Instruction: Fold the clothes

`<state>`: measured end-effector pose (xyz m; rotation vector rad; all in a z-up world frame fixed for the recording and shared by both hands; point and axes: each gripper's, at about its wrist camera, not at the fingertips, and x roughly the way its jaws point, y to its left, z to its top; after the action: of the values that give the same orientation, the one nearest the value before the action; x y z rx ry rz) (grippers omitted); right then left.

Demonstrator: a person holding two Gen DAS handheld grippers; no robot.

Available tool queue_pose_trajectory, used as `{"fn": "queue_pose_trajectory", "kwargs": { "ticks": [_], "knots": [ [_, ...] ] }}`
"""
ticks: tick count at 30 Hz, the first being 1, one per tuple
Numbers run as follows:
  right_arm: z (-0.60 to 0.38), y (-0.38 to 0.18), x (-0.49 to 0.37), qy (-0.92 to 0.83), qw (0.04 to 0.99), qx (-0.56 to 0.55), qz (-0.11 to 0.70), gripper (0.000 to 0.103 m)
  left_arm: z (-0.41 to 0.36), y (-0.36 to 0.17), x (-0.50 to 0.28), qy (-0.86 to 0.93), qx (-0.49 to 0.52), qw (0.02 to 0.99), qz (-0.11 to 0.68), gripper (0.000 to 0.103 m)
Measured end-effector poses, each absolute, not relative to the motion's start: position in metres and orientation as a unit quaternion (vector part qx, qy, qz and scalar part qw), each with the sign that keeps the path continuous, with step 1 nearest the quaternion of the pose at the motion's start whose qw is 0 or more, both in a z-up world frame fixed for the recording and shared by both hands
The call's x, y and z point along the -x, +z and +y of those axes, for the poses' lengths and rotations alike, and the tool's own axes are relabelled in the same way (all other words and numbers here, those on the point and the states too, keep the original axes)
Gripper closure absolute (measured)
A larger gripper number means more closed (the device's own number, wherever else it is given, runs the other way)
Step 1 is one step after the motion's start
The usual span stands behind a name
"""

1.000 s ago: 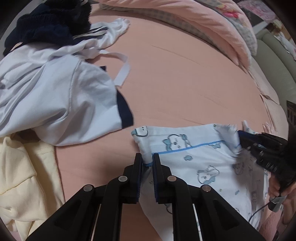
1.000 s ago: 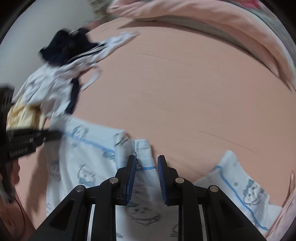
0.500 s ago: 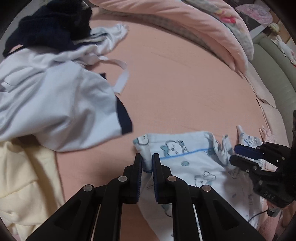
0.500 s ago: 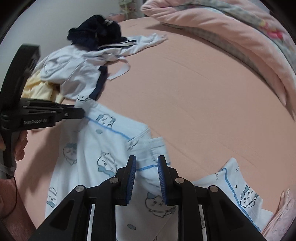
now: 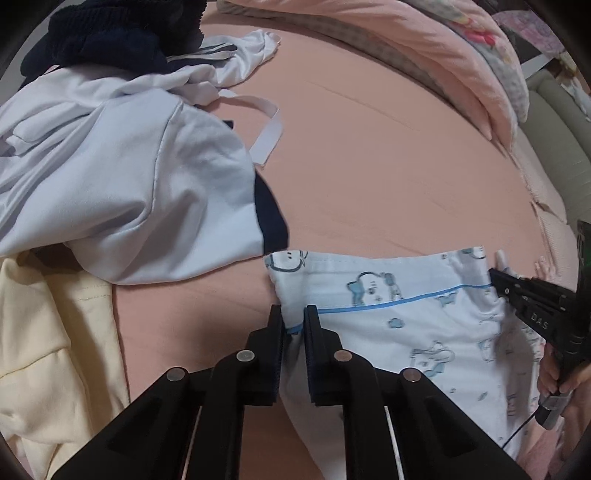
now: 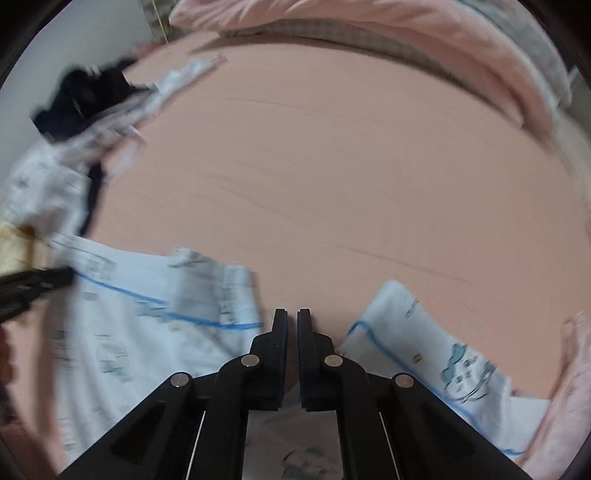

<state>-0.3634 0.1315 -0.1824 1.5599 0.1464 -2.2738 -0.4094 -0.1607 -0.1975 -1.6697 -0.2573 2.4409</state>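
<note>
Clearly, the printed pajama top (image 5: 399,314) is laid on the pink bed sheet (image 5: 388,173), near the viewer, with a pile of unfolded clothes at the far left: a white shirt (image 5: 122,192), a dark navy garment (image 5: 110,33) and a cream garment (image 5: 48,350). The left gripper (image 5: 293,319) is nearly closed and a corner of the top, at its blue piping, is pinched between the pads. In the right wrist view the right gripper (image 6: 292,325) is seen with its jaws drawn almost together, and no cloth is seen between the tips (the sheet shows through the narrow gap); the top's folded edge (image 6: 207,295) lies just to the left and a loose sleeve (image 6: 424,343) to the right.

Several faults could be expected from here. If the top is pulled by the left corner alone, the fabric is likely to be dragged askew and the fold line spoiled, since nothing is held on the other side. The pinch is a thin one at the very edge, so the corner could be slipped out under tension. The loose sleeve could be trapped beneath the body if it is not tucked first. The white shirt lies close to the held corner and could be caught and dragged along.
</note>
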Motion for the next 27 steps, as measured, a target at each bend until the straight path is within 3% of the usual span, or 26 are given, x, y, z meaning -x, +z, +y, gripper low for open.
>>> {"fn": "queue_pose_trajectory", "kwargs": {
  "ticks": [2, 3, 4, 5, 8, 12, 19, 22, 27],
  "knots": [
    [0.132, -0.171, 0.356, -0.811, 0.218, -0.542, 0.039, 0.088, -0.162, -0.191, 0.41, 0.821, 0.557, 0.09, -0.086, 0.092],
    [0.128, -0.168, 0.354, -0.809, 0.23, -0.539, 0.041, 0.072, -0.164, -0.188, 0.41, 0.823, 0.555, 0.088, -0.082, 0.09],
    [0.123, -0.168, 0.352, -0.807, 0.238, -0.539, 0.044, 0.064, -0.164, -0.185, 0.409, 0.825, 0.552, 0.086, -0.079, 0.085],
    [0.116, -0.169, 0.348, -0.805, 0.242, -0.539, 0.048, 0.064, -0.162, -0.182, 0.403, 0.827, 0.549, 0.087, -0.083, 0.08],
    [0.097, -0.163, 0.342, -0.822, 0.247, -0.51, 0.063, 0.064, -0.146, -0.177, 0.39, 0.832, 0.537, 0.111, -0.087, 0.08],
    [0.08, -0.185, 0.345, -0.796, 0.227, -0.54, 0.15, 0.071, -0.09, -0.186, 0.386, 0.83, 0.523, 0.181, -0.077, 0.08],
    [0.151, -0.16, 0.353, -0.824, 0.221, -0.522, -0.008, 0.071, -0.043, -0.169, 0.366, 0.834, 0.492, 0.241, -0.065, 0.081],
    [0.153, -0.168, 0.357, -0.824, 0.182, -0.535, 0.028, 0.071, -0.026, -0.162, 0.38, 0.828, 0.494, 0.255, -0.079, 0.081],
    [0.162, -0.168, 0.359, -0.842, 0.166, -0.514, 0.001, 0.071, 0.015, -0.175, 0.417, 0.82, 0.504, 0.263, -0.068, 0.081]
  ]
}}
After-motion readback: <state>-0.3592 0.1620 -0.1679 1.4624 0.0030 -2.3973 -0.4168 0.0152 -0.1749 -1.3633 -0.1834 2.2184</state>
